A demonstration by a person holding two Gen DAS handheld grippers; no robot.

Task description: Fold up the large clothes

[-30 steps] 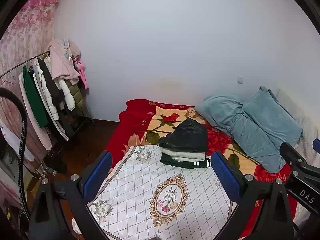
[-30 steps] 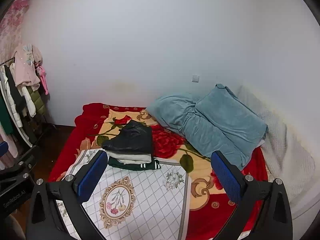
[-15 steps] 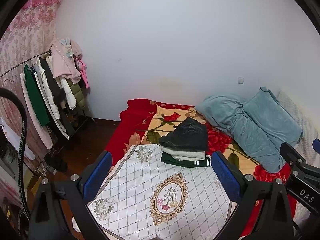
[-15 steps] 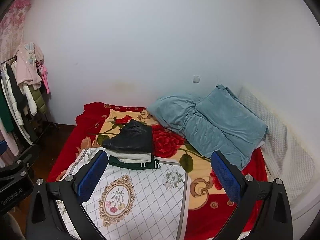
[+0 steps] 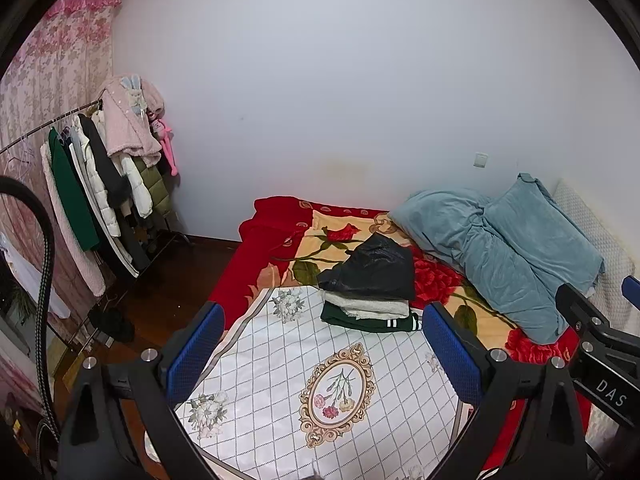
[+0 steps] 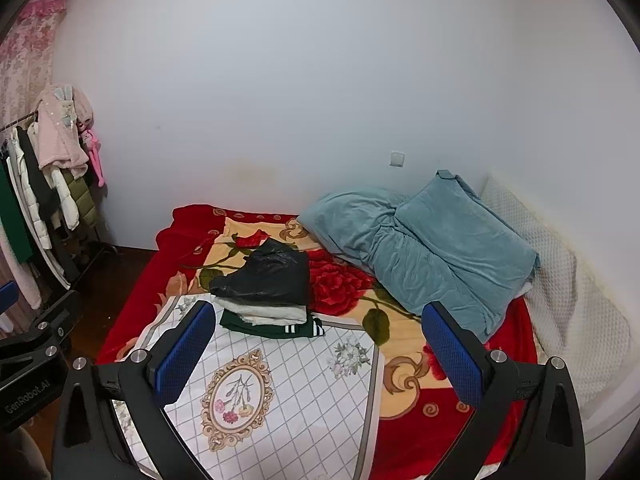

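A stack of folded clothes (image 5: 370, 290) lies on the bed: a black garment (image 6: 266, 278) on top, a grey-white one under it, a dark green one with white stripes (image 6: 276, 326) at the bottom. It rests at the far edge of a white checked cloth (image 5: 320, 380) with a floral medallion, also seen in the right wrist view (image 6: 272, 392). My left gripper (image 5: 324, 354) is open and empty above the cloth. My right gripper (image 6: 316, 354) is open and empty beside it.
The bed has a red floral blanket (image 6: 348, 292). A teal quilt (image 6: 424, 252) is heaped at the back right beside a white pillow (image 6: 560, 300). A clothes rack (image 5: 100, 184) with hanging coats stands left over dark wood floor (image 5: 176, 280). A black cable (image 5: 44, 288) hangs at far left.
Both views have shifted slightly; the bed and stack sit a little to the right in the frames. Nothing on the bed has moved and both grippers stay open.
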